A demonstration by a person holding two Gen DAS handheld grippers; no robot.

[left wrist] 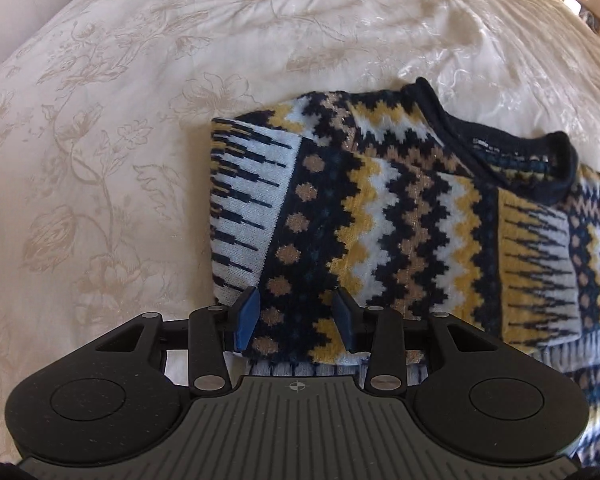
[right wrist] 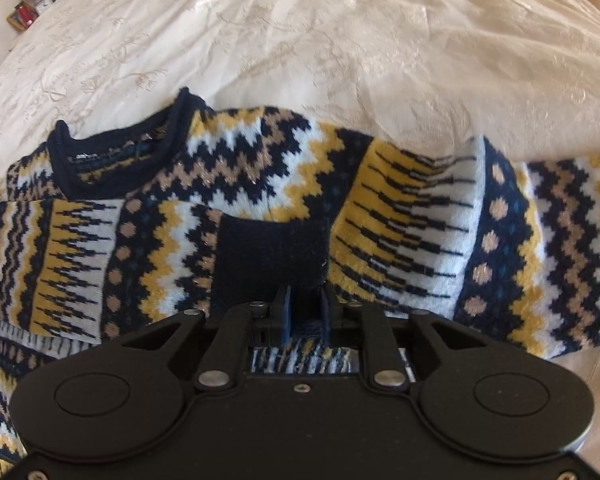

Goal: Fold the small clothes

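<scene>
A small knitted sweater (left wrist: 400, 216) with navy, yellow, white and tan zigzag bands lies on the bed, collar (left wrist: 512, 148) pointing away. Its left sleeve is folded in over the body. My left gripper (left wrist: 296, 312) is open, its blue pads either side of the folded sleeve near the sweater's left edge. In the right wrist view the sweater (right wrist: 172, 216) fills the middle. My right gripper (right wrist: 305, 308) is shut on the navy cuff (right wrist: 268, 252) of the right sleeve, which is drawn across the sweater's body.
The cream floral bedspread (left wrist: 120, 128) stretches all around the sweater and also shows in the right wrist view (right wrist: 340, 48). A bedside table with a lamp and small items (right wrist: 32, 4) stands at the far left corner of the bed.
</scene>
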